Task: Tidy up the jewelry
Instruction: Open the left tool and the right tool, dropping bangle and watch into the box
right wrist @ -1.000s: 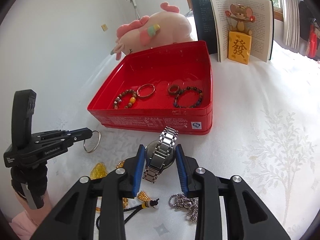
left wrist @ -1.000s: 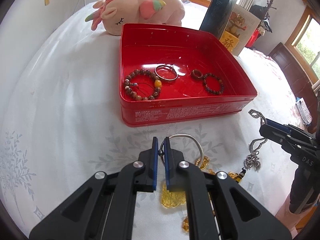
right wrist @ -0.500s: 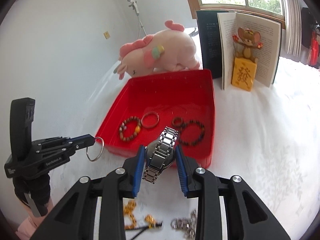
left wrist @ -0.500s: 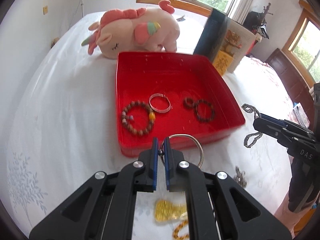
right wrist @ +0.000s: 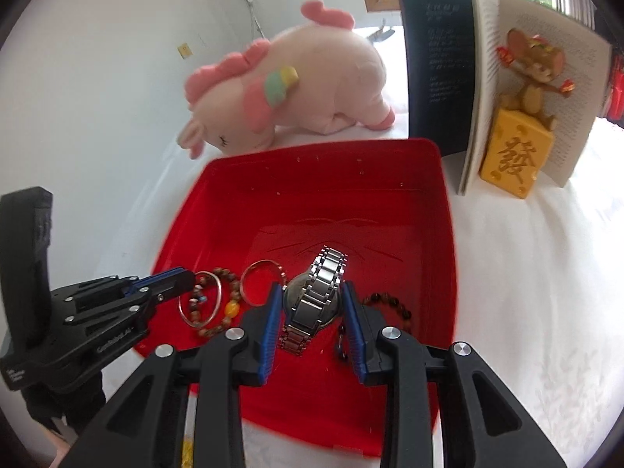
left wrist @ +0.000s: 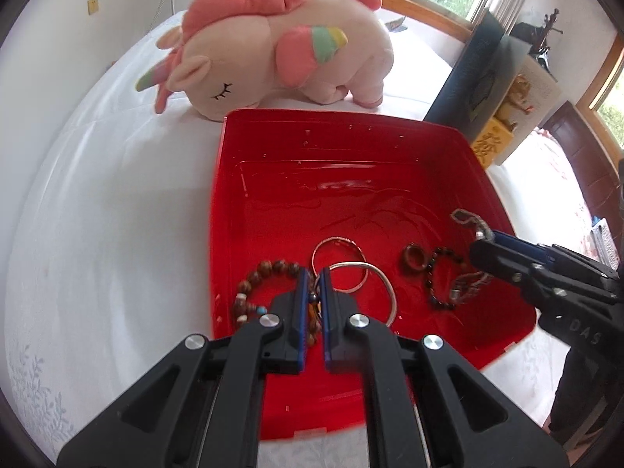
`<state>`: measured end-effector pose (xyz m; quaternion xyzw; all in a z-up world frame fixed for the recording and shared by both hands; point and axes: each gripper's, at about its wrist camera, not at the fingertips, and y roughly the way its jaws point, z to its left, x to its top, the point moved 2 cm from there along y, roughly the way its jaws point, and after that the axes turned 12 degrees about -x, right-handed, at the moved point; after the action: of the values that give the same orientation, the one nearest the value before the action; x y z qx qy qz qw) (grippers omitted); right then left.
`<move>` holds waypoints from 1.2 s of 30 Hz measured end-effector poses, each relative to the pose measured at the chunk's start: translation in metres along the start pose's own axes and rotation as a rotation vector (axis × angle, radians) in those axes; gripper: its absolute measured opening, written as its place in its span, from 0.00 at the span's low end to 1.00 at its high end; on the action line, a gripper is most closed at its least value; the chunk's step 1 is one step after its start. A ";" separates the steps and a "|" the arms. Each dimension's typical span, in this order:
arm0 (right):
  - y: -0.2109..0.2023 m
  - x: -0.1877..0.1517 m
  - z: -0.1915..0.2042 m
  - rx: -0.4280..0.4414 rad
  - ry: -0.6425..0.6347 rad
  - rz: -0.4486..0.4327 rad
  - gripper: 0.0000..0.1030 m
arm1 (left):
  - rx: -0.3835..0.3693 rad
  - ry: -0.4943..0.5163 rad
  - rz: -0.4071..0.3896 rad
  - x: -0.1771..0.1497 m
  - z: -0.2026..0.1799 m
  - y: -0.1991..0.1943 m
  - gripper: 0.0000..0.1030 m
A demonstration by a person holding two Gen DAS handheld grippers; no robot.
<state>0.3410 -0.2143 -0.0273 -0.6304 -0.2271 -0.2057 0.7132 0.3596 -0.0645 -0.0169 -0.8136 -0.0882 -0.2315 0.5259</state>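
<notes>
My left gripper (left wrist: 315, 279) hangs over the near left part of the red tin (left wrist: 230, 195) and is shut on a thin silver bangle (left wrist: 384, 284). In the right wrist view, my right gripper (right wrist: 312, 292) is shut on a silver metal watch (right wrist: 318, 273), over the tin's (right wrist: 446, 241) middle. Its band ends dangle at the tip in the left wrist view, watch (left wrist: 466, 218). On the tin floor lie a brown bead bracelet (left wrist: 269, 269), a silver ring bangle (left wrist: 338, 240), a small brown ring (left wrist: 413, 258) and a dark bead bracelet (left wrist: 431, 277).
A pink plush unicorn (left wrist: 280, 54) lies just behind the tin. An open book (right wrist: 436, 62) stands at the back right, with a mouse figurine on a yellow block (right wrist: 514, 156) in front of it. White embroidered cloth (left wrist: 97, 234) surrounds the tin.
Both grippers moved forward from the cloth in front of the tin to over its inside, carrying the bangle and the watch. The loose jewelry on the cloth dropped out of view.
</notes>
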 end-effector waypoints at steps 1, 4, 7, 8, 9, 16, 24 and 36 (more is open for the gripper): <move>0.005 0.002 0.001 -0.003 -0.002 0.009 0.30 | 0.001 0.001 0.006 0.003 0.000 0.005 0.04; 0.024 0.008 0.004 -0.022 -0.011 0.041 0.30 | 0.011 0.000 0.023 0.009 0.002 0.019 0.04; 0.036 0.011 0.006 -0.042 -0.019 0.061 0.30 | 0.029 -0.001 0.046 0.014 0.005 0.034 0.04; 0.040 0.012 0.006 -0.053 -0.024 0.069 0.30 | 0.032 -0.002 0.051 0.015 0.006 0.037 0.04; 0.044 0.013 0.007 -0.063 -0.027 0.076 0.30 | 0.037 -0.001 0.054 0.016 0.006 0.040 0.04; 0.062 0.014 0.008 -0.076 -0.035 0.107 0.30 | 0.048 -0.004 0.070 0.024 0.011 0.056 0.04; 0.062 0.015 0.006 -0.064 -0.028 0.094 0.36 | 0.033 -0.007 0.055 0.026 0.011 0.056 0.08; 0.029 0.010 0.004 -0.051 -0.018 0.031 0.62 | 0.063 0.028 -0.031 0.017 0.000 0.023 0.68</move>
<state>0.3658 -0.2072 -0.0438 -0.6537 -0.2186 -0.1948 0.6979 0.3830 -0.0760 -0.0279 -0.7919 -0.1007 -0.2482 0.5488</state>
